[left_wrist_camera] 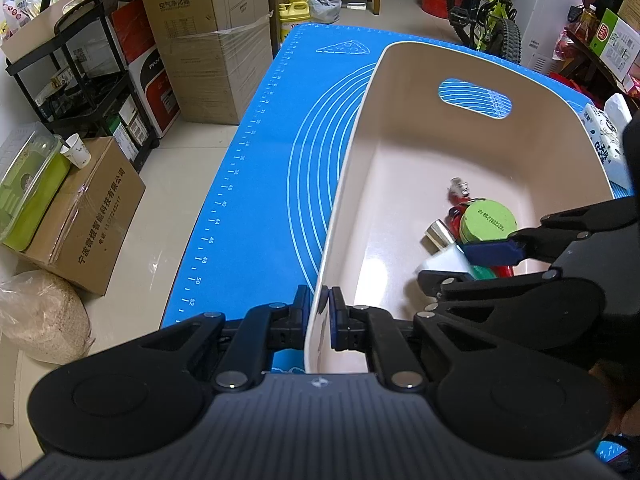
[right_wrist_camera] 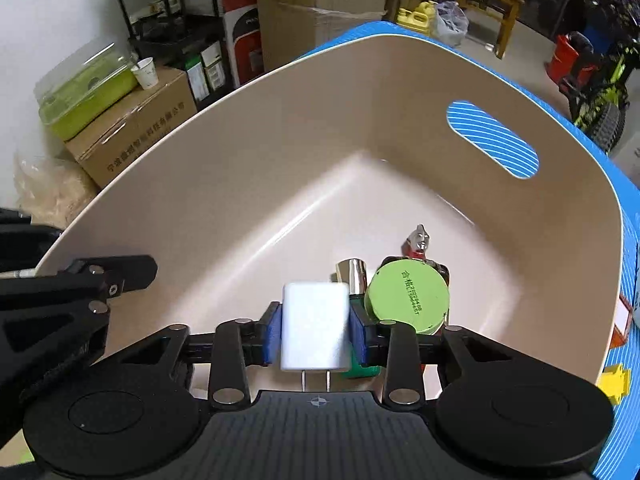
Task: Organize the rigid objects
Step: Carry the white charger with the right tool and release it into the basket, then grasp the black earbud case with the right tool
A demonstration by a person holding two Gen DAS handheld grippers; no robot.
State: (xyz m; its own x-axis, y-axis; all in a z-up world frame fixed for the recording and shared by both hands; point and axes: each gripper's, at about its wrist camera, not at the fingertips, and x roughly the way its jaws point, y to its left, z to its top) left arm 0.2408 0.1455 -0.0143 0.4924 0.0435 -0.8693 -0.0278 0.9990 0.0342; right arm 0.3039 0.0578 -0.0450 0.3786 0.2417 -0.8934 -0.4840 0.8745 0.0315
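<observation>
A cream plastic bin (left_wrist_camera: 400, 80) stands on the blue mat (left_wrist_camera: 260, 200). My left gripper (left_wrist_camera: 322, 304) is shut on the bin's near wall, one pad inside and one outside. Inside the bin my right gripper (right_wrist_camera: 316, 332) points down over a white plug charger (right_wrist_camera: 315, 320). The charger sits between the blue pads and looks blurred while the pads are sharp, so the pads seem loose on it. Its prongs point back at the camera. Beside it lie a green round tin (right_wrist_camera: 408, 300), a silver cylinder (right_wrist_camera: 354, 276), a red and silver toy figure (right_wrist_camera: 418, 240) and a green box (right_wrist_camera: 360, 364).
A tissue pack (left_wrist_camera: 604, 140) lies right of the bin and a yellow piece (right_wrist_camera: 614, 384) sits on the mat. Cardboard boxes (left_wrist_camera: 92, 216), a black shelf rack (left_wrist_camera: 80, 80) and a bicycle (left_wrist_camera: 492, 12) stand on the floor around the table.
</observation>
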